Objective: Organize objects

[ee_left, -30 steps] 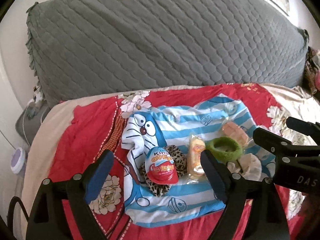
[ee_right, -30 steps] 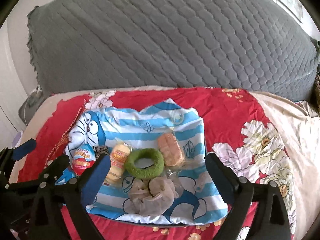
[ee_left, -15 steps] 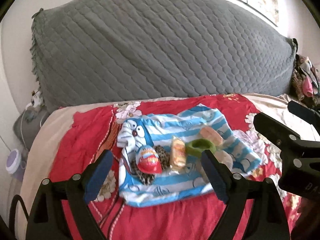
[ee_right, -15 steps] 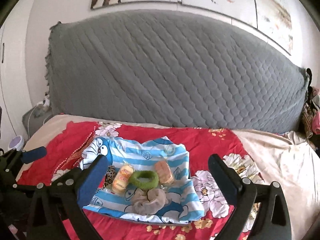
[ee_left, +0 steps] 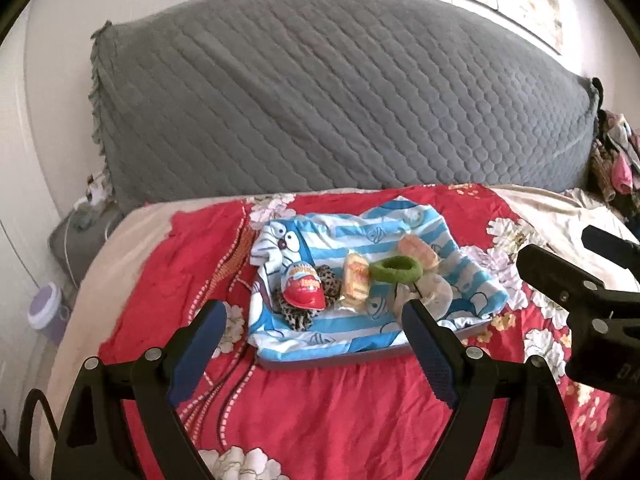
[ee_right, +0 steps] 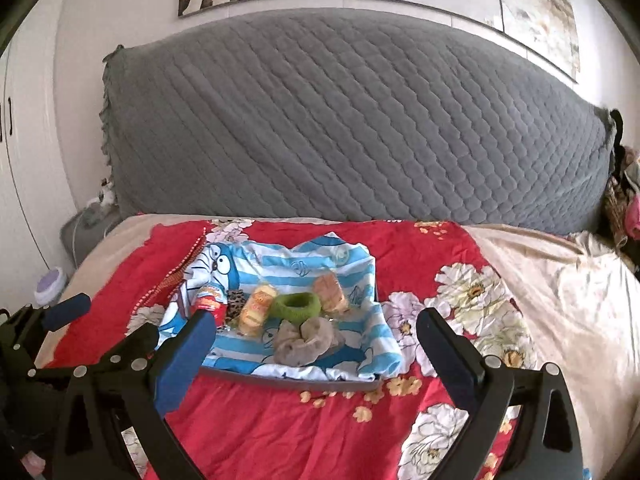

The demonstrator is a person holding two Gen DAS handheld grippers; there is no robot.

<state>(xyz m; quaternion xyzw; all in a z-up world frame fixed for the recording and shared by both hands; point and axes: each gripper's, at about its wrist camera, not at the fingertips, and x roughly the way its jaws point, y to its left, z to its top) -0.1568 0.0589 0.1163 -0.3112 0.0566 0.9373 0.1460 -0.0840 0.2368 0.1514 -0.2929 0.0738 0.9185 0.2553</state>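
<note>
Both grippers empty, fingers wide apart: left gripper [ee_left: 316, 344], right gripper [ee_right: 316, 354]. Items ahead of both, apart from tips, on striped cloth [ee_left: 400, 228] over tray [ee_right: 288, 380] on red bedspread [ee_left: 320, 408].

Left nearer egg [ee_left: 303, 290], glossy, rounded, pointed end toward fingers, atop leopard scrunchie [ee_left: 294, 314].

Right nearer beige scrunchie [ee_right: 304, 338], soft, crumpled. Green scrunchie [ee_right: 297, 307] = fuzzy ring, flat. Two wrapped cakes [ee_right: 254, 310], [ee_right: 330, 298], crinkly film, long axes running away from the fingers.

Likely next: left for egg.
</note>
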